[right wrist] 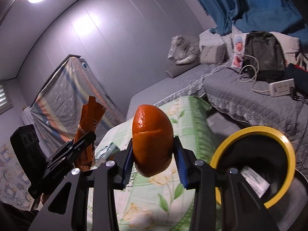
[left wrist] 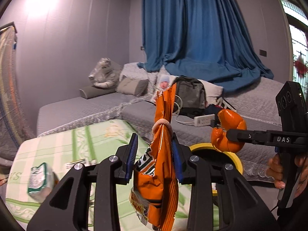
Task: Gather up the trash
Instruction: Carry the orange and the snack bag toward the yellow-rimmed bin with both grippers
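My left gripper (left wrist: pixel 155 140) is shut on an orange snack bag (left wrist: pixel 163 173) whose neck is tied with a pale band; the bag hangs upright between the blue pads. Held by a hand, my right gripper (left wrist: pixel 229 132) comes in from the right, shut on an orange peel (left wrist: pixel 229 132). In the right wrist view the right gripper (right wrist: pixel 153 142) clamps the orange peel (right wrist: pixel 152 138) above green floral bedding (right wrist: pixel 163 188). The left gripper (right wrist: pixel 90 134) with the snack bag (right wrist: pixel 90 119) is at the left. A black bin with a yellow rim (right wrist: pixel 256 130) stands low on the right, a white wrapper (right wrist: pixel 254 181) inside.
A green-and-white packet (left wrist: pixel 37 179) and a small wrapper (left wrist: pixel 80 162) lie on the green bedding (left wrist: pixel 77 140). Behind are a grey quilted bed (left wrist: pixel 250 104) with a backpack (left wrist: pixel 189 94), a power strip (left wrist: pixel 204 120) and a blue curtain (left wrist: pixel 192 28). A plastic-wrapped mattress (right wrist: pixel 67 92) leans on the wall.
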Demonstrator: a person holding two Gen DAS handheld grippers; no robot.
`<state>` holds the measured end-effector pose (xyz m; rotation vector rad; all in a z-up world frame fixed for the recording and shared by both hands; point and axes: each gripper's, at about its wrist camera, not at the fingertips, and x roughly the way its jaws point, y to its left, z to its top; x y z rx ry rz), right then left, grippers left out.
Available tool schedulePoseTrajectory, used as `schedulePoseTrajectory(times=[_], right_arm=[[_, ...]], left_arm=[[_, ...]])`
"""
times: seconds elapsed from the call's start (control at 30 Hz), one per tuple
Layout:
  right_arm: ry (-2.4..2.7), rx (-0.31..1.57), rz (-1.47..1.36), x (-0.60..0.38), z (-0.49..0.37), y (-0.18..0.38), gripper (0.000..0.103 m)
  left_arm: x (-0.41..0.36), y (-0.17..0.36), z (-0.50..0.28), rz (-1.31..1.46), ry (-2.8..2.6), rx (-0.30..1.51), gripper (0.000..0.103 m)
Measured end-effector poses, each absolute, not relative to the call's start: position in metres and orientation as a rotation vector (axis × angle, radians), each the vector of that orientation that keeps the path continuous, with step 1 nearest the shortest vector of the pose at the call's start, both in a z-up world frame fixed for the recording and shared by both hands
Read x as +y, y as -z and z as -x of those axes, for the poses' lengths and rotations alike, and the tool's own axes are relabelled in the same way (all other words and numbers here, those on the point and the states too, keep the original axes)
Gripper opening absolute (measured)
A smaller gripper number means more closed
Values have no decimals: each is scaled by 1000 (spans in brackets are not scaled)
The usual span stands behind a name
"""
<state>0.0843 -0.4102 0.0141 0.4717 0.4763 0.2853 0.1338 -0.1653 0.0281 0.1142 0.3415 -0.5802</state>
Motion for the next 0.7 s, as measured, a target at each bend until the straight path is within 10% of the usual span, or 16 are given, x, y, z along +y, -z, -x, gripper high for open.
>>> schedulePoseTrajectory(times=[0.7], right_arm=[[40, 525, -517, -498, -92, 55, 37]], left_arm=[[-274, 27, -178, -167, 740, 448, 33]])
